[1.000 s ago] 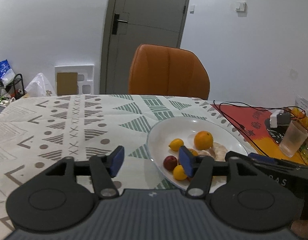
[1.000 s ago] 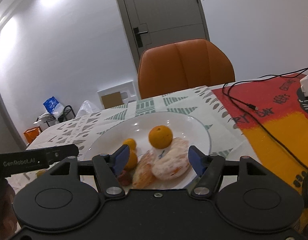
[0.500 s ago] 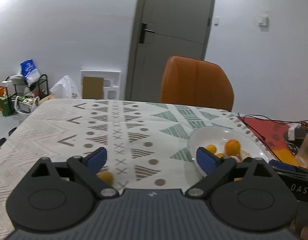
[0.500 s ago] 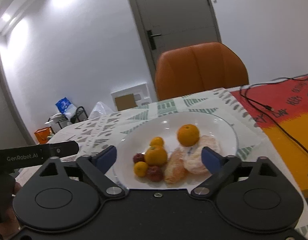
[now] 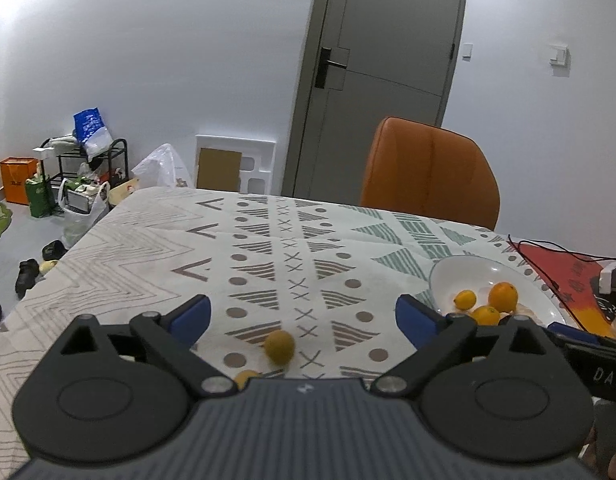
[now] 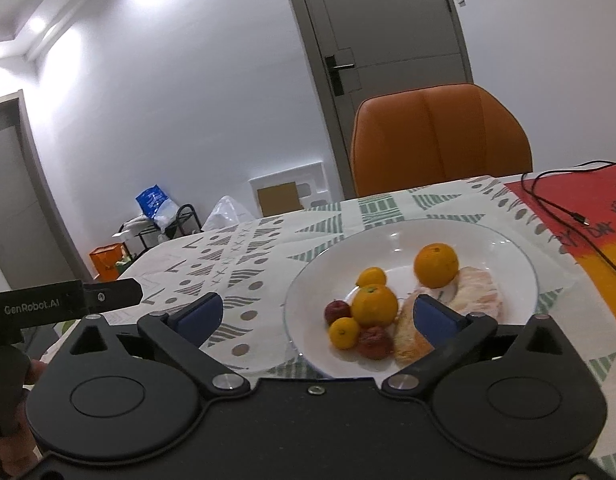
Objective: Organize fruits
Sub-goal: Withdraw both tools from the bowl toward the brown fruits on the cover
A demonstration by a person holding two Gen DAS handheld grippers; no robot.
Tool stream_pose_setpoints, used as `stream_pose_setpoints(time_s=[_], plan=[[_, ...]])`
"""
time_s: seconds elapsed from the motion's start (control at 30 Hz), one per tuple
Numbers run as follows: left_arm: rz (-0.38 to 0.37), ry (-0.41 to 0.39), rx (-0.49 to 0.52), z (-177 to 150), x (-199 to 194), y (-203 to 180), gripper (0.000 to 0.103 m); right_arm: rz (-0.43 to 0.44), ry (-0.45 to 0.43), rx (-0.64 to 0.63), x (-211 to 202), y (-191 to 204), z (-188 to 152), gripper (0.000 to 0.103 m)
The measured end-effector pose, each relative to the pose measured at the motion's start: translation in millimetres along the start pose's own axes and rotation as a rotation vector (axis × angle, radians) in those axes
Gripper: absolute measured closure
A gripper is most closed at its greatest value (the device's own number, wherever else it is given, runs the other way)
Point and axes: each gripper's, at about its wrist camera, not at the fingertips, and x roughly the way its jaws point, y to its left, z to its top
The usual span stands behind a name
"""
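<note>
Most fruit sits piled on the white plate (image 6: 507, 248); two small yellow fruits (image 5: 280, 347) lie loose at its nine o'clock, between the left gripper (image 5: 304, 316)'s empty, wide-spread jaws. Right gripper (image 6: 319, 312) gapes empty too

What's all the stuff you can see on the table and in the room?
plate: one, white, on the tablecloth
oranges: two, orange, on the plate
small yellow fruits on plate: two, beside the oranges
red fruits: two, dark red, plate's near side
peeled fruit pieces: pale, plate's right side
loose yellow fruits: two, on the tablecloth, off the plate
tablecloth: one, white, patterned
red mat: one, with a black cable
chair: one, orange, behind the table
door: one, grey
left gripper: open, empty
right gripper: open, empty
</note>
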Motion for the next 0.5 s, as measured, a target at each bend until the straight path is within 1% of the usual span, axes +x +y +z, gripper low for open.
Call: stream_pose_setpoints(time_s=[0.37, 0.5], plan=[[0.046, -0.006, -0.038, -6, -9, 27, 0.005, 0.051, 0.027, -0.025, 10, 18, -3, 0.000], [0.042, 0.003, -0.034, -9, -7, 30, 0.006, 0.073, 0.037, -0.032, 14, 24, -6, 0.000]])
